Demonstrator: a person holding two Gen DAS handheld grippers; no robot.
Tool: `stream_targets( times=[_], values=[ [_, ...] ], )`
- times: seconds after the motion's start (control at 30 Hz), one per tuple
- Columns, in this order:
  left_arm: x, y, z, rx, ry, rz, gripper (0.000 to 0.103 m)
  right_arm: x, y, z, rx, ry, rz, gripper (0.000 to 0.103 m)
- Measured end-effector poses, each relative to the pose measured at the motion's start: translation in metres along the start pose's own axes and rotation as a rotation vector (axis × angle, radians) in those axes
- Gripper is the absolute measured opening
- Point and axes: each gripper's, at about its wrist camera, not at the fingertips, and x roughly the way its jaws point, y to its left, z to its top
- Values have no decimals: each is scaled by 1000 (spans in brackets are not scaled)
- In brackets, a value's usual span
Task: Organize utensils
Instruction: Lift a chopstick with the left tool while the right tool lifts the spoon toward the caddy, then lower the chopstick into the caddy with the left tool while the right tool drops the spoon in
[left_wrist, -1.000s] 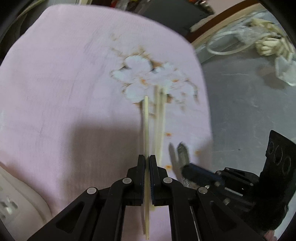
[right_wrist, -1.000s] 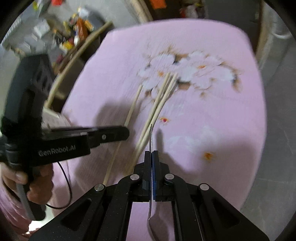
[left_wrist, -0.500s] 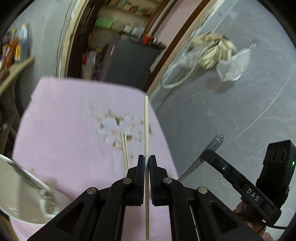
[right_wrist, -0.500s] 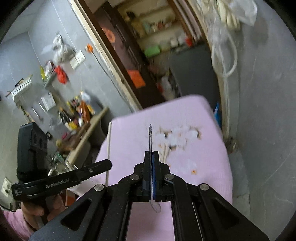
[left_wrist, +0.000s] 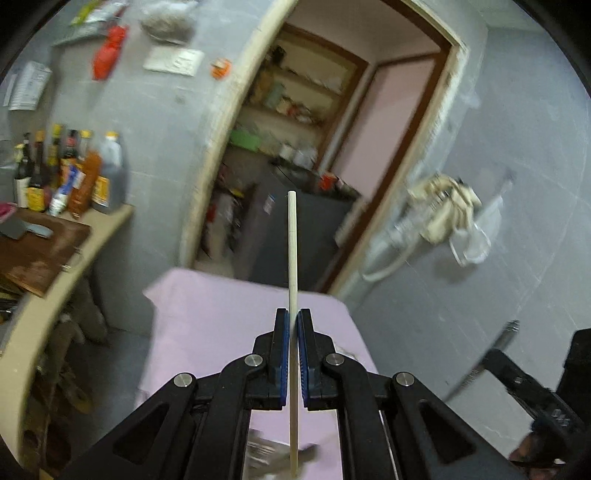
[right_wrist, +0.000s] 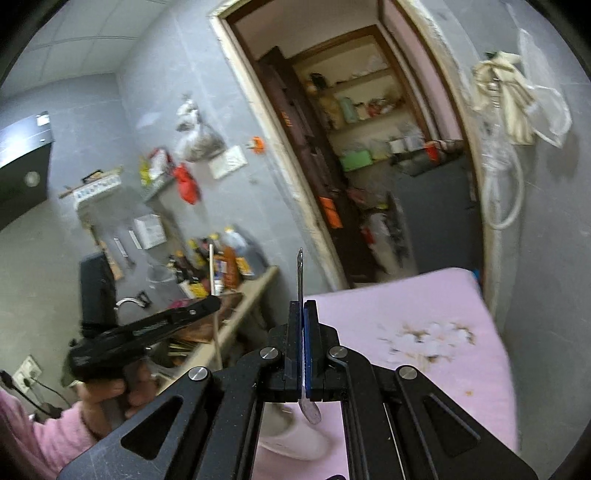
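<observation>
- Left gripper (left_wrist: 293, 319): jaws clamped on a single pale chopstick (left_wrist: 291, 236), which runs through the pads and sticks out both ways, raised above the pink cloth (left_wrist: 207, 314).
- Right gripper (right_wrist: 303, 308): jaws fully closed on a metal spoon (right_wrist: 300, 271), handle forward, bowl behind the pads.
- Pink floral cloth below both.
- Further back: counter with sauce bottles (left_wrist: 70, 170), doorway with shelves (right_wrist: 365, 110).

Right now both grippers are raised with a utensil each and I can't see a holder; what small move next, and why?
Probably tilt both down: the left gripper clamps a chopstick, the right gripper a spoon, and only the pink cloth shows below.
</observation>
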Motion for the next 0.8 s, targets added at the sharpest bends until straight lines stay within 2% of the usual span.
stream_targets(
  times=[0.13, 0.3, 0.5, 0.67, 0.8],
  values=[
    [-6, 43, -3, -35, -52, 26, 5, 19, 33, -11, -19, 24, 44, 1],
    [-2, 84, -26, -84, -77, 46, 5, 46, 57, -35, -51, 84, 27, 2],
    [4, 93, -54, -73, -126, 50, 5, 75, 58, -66, -31, 130, -58, 1],
    [15, 90, -71, 5, -155, 97, 5, 95, 50, -87, 3, 160, -111, 2],
    [20, 85, -86, 64, -167, 123, 5, 107, 49, -102, -23, 188, -147, 1]
  ],
)
